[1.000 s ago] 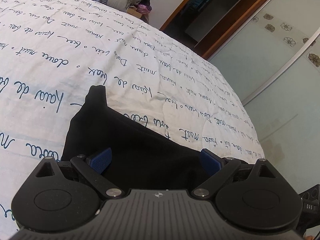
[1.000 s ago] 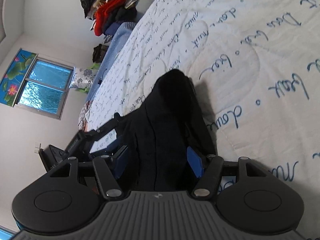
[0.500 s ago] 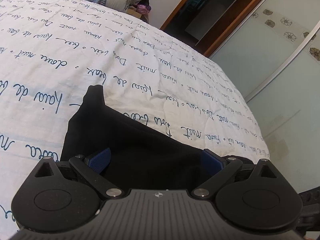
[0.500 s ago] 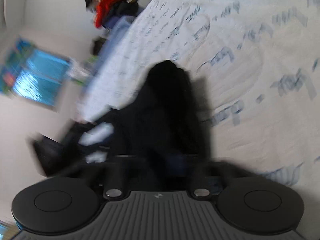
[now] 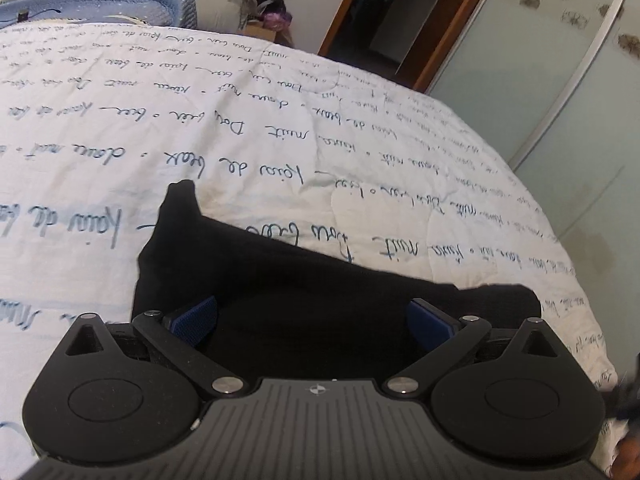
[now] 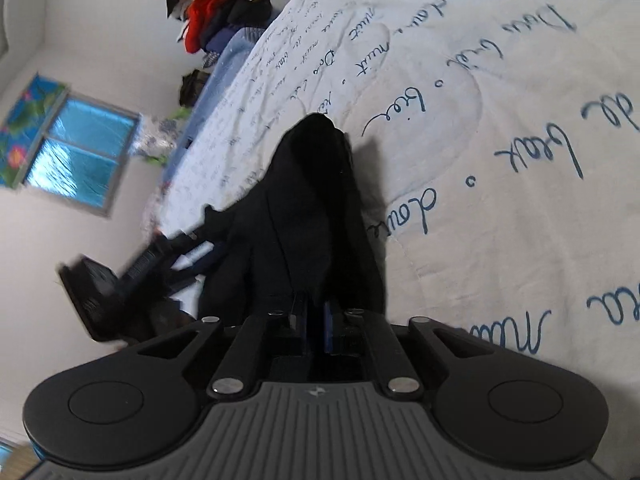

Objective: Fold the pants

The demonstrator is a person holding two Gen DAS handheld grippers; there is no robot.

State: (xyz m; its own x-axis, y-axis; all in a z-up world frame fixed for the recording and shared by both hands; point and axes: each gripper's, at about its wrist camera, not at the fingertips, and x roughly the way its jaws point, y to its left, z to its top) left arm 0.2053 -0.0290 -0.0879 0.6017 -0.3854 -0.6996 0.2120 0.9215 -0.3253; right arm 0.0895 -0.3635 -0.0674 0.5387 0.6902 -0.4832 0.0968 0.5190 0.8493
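The black pants (image 5: 304,292) lie on a white bedspread (image 5: 280,128) printed with blue script. In the left wrist view my left gripper (image 5: 312,320) is open, its blue pads spread wide over the near edge of the pants. In the right wrist view my right gripper (image 6: 316,320) is shut on the near edge of the pants (image 6: 316,208), which rise to a bunched peak ahead of it. The left gripper (image 6: 160,256) shows blurred at the left of that view, beside the fabric.
A pile of clothes (image 6: 216,16) and a blue blanket (image 5: 120,8) lie at the far end of the bed. A doorway (image 5: 400,12) and frosted sliding doors (image 5: 540,92) stand past the bed's right edge. A window (image 6: 76,152) is on the wall.
My right gripper has closed from open onto the edge of the pants. The left gripper has stayed open and tilted a little, showing more of the far end of the bed.
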